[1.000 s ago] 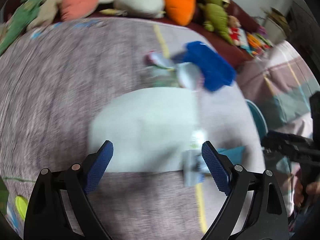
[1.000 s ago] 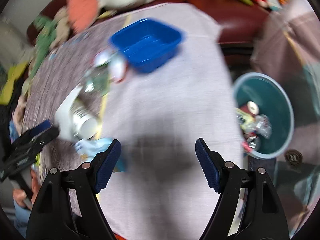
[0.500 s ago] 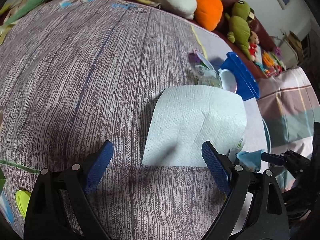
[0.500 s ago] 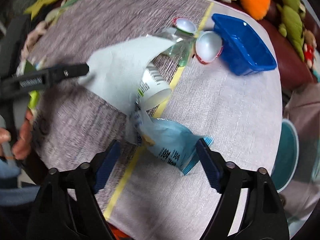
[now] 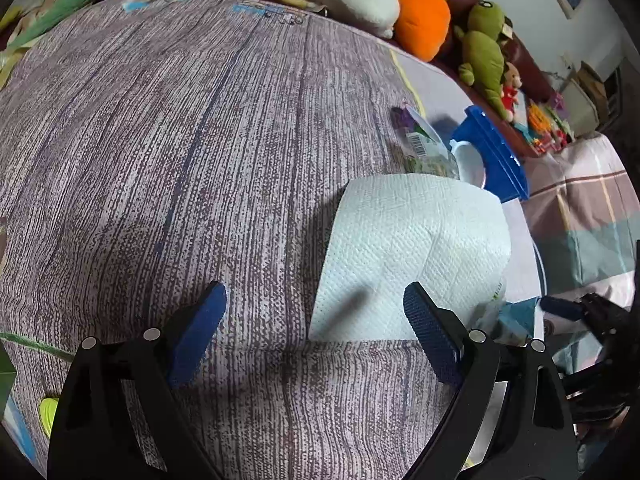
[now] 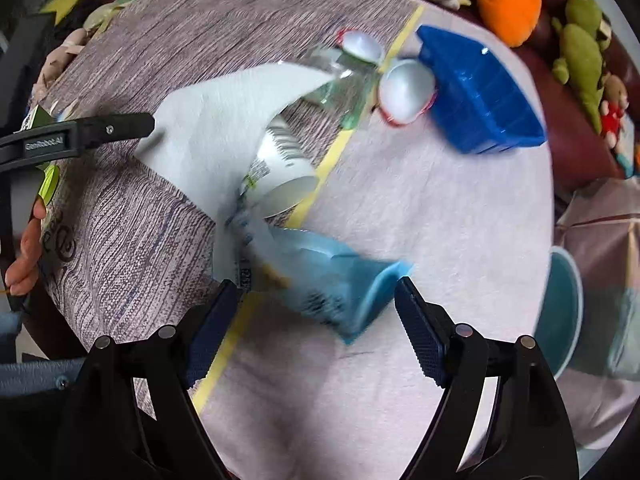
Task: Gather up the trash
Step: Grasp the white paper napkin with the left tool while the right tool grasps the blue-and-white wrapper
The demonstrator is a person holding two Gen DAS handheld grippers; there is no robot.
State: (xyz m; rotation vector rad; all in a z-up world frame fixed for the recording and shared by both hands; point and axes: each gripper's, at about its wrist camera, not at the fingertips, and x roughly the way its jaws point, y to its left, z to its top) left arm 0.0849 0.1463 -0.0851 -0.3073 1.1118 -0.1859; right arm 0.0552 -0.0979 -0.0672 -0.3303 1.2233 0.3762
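Note:
A white paper towel (image 5: 412, 248) lies draped over a tipped paper cup (image 6: 280, 176) on the table. My left gripper (image 5: 314, 304) hangs open just above the cloth, the towel's near edge next to its right finger, untouched. A light blue snack bag (image 6: 320, 276) lies beside the cup, its near end between the fingers of my open right gripper (image 6: 316, 292), pads apart from it. A clear plastic wrapper (image 6: 340, 80) and two white lids (image 6: 404, 92) lie further back. One finger of the left gripper (image 6: 120, 128) shows in the right wrist view.
A blue plastic tub (image 6: 480, 92) stands at the table's far side. A teal trash bin (image 6: 564, 312) sits on the floor off the right edge. Plush toys (image 5: 424, 20) line the sofa behind. A person's hand (image 6: 24, 256) holds the left gripper.
The right wrist view swung from the teal bin to over the blue snack bag. The left gripper came closer to the paper towel. Both have been nearly still in the last half second.

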